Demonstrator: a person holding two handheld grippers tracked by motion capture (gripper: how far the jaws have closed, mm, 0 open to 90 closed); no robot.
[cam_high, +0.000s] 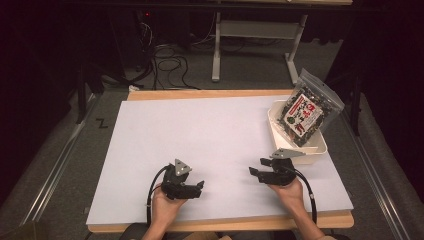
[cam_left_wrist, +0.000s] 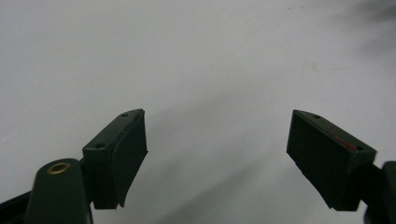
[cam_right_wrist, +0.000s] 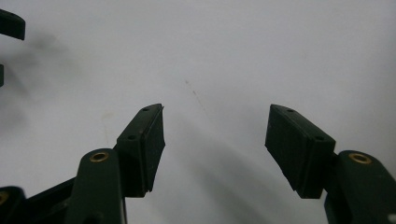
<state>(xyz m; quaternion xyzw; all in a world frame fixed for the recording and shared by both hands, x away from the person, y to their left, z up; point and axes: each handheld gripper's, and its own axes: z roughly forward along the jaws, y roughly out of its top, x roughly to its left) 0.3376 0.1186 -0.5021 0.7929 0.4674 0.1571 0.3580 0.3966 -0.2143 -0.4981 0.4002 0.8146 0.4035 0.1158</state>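
A person's hands hold both grippers low over a white sheet (cam_high: 200, 130) near the table's front edge. My left gripper (cam_high: 200, 188) points right toward the middle; its jaws stand wide apart over bare white surface (cam_left_wrist: 217, 154). My right gripper (cam_high: 256, 166) points left toward it, also open with nothing between its pads (cam_right_wrist: 215, 144). The left gripper's jaw tips (cam_right_wrist: 10, 24) appear at the upper left of the right gripper view. A clear bag of dark snack with a red label (cam_high: 308, 107) stands tilted in a white tub (cam_high: 315, 147) at the right, just behind the right gripper.
The sheet lies on a wooden table (cam_high: 210, 94) whose edge shows at back and front. Beyond the table are dark floor, loose cables (cam_high: 167, 65) and a white desk frame (cam_high: 216, 55). Broad bare sheet spreads across the middle and left.
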